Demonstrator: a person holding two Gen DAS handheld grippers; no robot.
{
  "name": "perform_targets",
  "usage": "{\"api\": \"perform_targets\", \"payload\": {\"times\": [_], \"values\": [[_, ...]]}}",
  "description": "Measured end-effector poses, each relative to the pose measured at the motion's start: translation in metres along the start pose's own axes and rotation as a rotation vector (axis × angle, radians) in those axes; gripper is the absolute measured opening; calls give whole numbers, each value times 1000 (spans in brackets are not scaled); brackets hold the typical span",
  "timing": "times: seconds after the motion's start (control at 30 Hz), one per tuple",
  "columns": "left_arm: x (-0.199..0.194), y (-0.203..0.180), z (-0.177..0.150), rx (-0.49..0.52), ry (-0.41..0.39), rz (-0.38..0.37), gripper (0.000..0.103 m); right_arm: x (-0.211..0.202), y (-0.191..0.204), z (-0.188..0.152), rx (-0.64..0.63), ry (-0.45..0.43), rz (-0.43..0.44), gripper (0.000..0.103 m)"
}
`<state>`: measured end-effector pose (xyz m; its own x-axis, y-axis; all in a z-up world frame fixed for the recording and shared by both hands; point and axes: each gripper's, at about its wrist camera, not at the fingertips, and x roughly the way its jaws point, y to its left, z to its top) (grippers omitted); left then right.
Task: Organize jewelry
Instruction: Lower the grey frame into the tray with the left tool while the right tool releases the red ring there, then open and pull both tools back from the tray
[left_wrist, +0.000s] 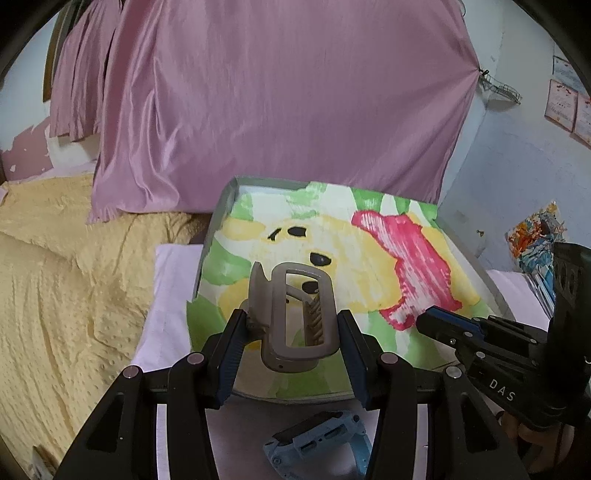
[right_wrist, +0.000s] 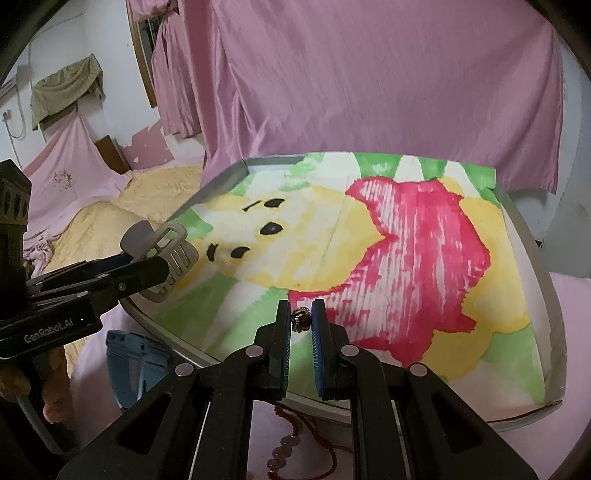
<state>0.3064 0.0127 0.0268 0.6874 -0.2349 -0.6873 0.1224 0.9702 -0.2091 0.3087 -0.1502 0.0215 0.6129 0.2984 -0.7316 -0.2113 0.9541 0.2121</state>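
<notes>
A grey-beige claw hair clip (left_wrist: 295, 317) is clamped between the pads of my left gripper (left_wrist: 293, 332), held above the near left part of a shallow tray (left_wrist: 221, 206) lined with a painted bear picture. The right wrist view shows the same clip (right_wrist: 166, 254) at the left, in the left gripper (right_wrist: 147, 269). My right gripper (right_wrist: 301, 319) is shut on a small dark red ring (right_wrist: 300, 319) with a gold setting, over the tray's near edge (right_wrist: 177, 354). In the left wrist view the right gripper (left_wrist: 424, 321) comes in from the right.
A blue plastic object (left_wrist: 321, 443) lies on the pink cloth in front of the tray. Red and pink bead strands (right_wrist: 295, 443) lie below my right gripper. A yellow bedspread (left_wrist: 66, 295) spreads to the left. Pink drapes (left_wrist: 277, 92) hang behind the tray.
</notes>
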Motion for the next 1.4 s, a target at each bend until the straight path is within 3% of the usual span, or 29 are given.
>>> {"api": "perform_targets", "payload": {"times": [0.37, 0.47, 0.53, 0.6, 0.77, 0.83, 0.97, 1.13, 1.23, 1.4], "values": [[10, 0, -3, -2, 47, 5, 47, 10, -4, -2, 18, 48, -10, 10], [10, -1, -4, -2, 50, 7, 48, 12, -7, -2, 32, 55, -15, 16], [10, 0, -4, -2, 49, 5, 49, 13, -10, -2, 42, 56, -21, 25], [9, -1, -4, -2, 44, -2, 56, 11, -12, -3, 50, 53, -17, 32], [5, -4, -4, 4, 26, -8, 62, 2, -14, -3, 54, 23, -24, 35], [2, -4, -5, 1, 16, -8, 63, -5, -16, -4, 58, 1, -30, 41], [-11, -5, -5, -10, -33, -2, 72, -23, -18, -6, 65, -59, -45, 49], [-34, -5, -9, -27, -109, 9, 84, -53, -20, -14, 83, -153, -67, 70], [-48, -8, -15, -28, -162, 16, 96, -74, -22, -23, 90, -225, -77, 81], [-85, -19, -34, -2, -335, 29, 103, -102, -19, -39, 70, -307, -82, 92]]}}
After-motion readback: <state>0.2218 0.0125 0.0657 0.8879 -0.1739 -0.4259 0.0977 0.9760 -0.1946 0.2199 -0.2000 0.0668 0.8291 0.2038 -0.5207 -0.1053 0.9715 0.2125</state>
